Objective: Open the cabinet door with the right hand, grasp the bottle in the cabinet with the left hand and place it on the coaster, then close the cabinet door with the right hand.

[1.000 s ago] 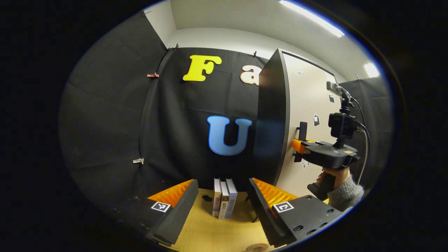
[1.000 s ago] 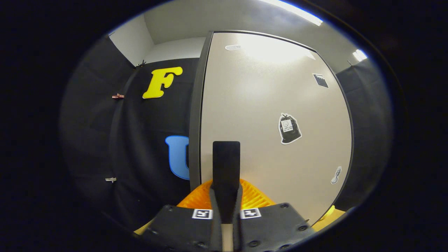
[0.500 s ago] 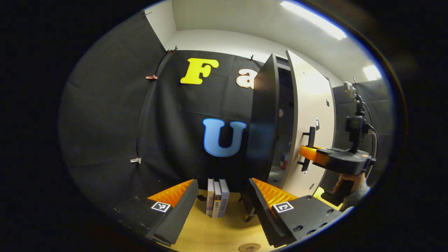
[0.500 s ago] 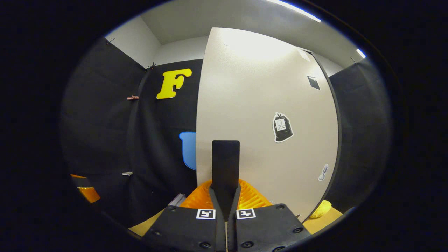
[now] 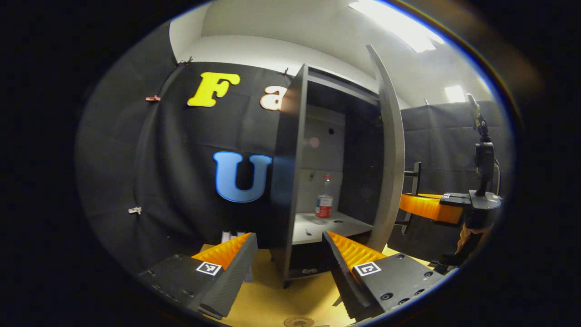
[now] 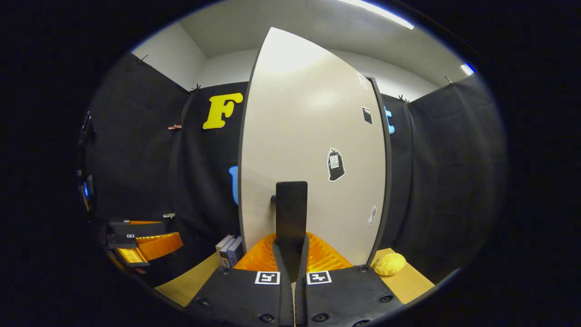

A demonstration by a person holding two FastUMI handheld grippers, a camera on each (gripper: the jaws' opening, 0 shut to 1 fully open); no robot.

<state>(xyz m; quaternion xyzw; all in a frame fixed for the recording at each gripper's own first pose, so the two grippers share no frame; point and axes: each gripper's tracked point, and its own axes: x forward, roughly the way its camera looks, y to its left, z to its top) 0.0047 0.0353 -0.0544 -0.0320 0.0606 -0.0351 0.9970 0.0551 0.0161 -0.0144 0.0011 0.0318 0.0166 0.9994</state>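
Left gripper view: the left gripper [image 5: 288, 254] hovers over the table [image 5: 272, 304], jaws spread wide and holding nothing. At the near table edge, between the fingers, lies the coaster [image 5: 298, 322]. Beyond stands the cabinet [image 5: 290, 172] with its door [image 5: 390, 150] swung open; the bottle [image 5: 324, 200] stands upright on the inner shelf [image 5: 317, 225], near its back. At right, the right gripper [image 5: 426, 206] grips the door's handle [image 5: 414, 181], with a hand [image 5: 465, 231] below it.

Right gripper view: the right gripper [image 6: 291, 254] has its jaws closed narrowly on the handle [image 6: 291, 213]. Behind is the door [image 6: 313, 150]; books [image 6: 229, 250] stand to its left, a yellow object [image 6: 389, 264] lies to its right, and the left gripper [image 6: 145, 243] shows at far left
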